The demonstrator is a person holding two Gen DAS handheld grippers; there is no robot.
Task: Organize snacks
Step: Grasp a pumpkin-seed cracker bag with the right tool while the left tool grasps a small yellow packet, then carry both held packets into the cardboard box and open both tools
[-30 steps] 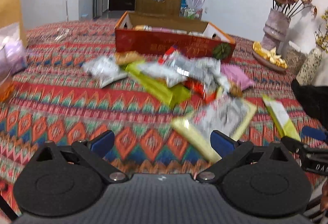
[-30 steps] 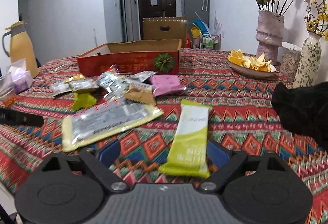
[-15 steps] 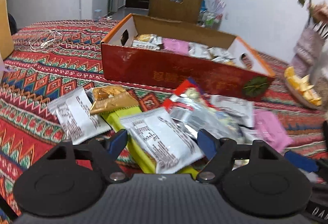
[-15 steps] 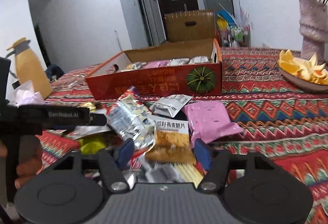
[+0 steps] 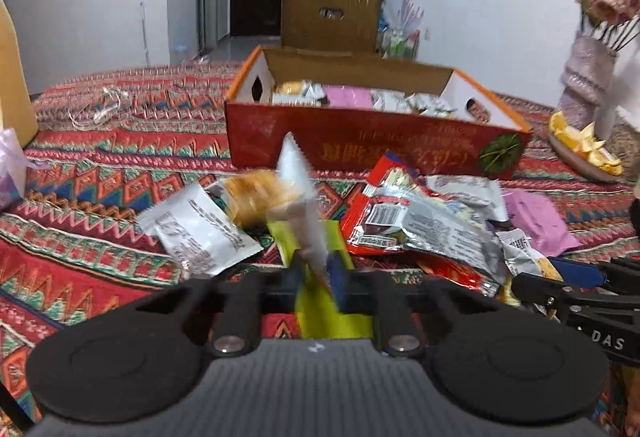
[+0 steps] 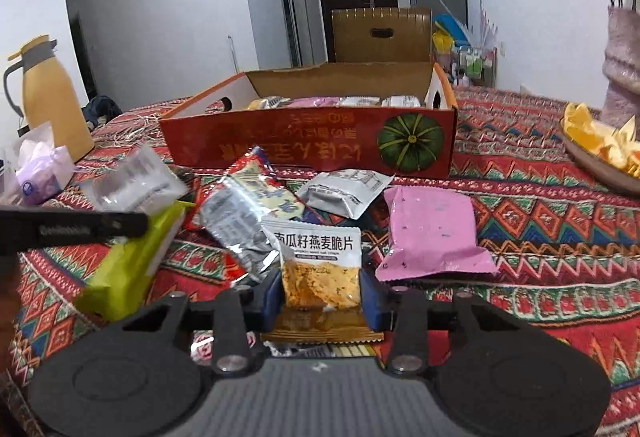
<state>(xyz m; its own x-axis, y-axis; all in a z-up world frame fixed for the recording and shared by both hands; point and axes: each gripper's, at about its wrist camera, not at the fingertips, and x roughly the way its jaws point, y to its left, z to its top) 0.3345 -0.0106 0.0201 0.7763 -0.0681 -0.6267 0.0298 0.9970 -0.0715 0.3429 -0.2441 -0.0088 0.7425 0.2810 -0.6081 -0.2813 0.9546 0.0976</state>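
Left wrist view: white packet (image 5: 298, 197) standing up on edge, pinched in left gripper (image 5: 316, 271) jaws just closed, above the snack pile before the red box (image 5: 360, 145). Right wrist view: orange crisp packet (image 6: 320, 273) squeezed between right gripper (image 6: 322, 299) jaws, just closing, on the surface (image 6: 540, 237).

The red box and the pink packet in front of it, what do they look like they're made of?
Red box: cardboard, apparently; brown uncoated inner walls, printed red slightly glossy outside, cut handle holes.
Pink packet: probably matte plastic film; soft wrinkles, crimped sealed edges, no foil shine.
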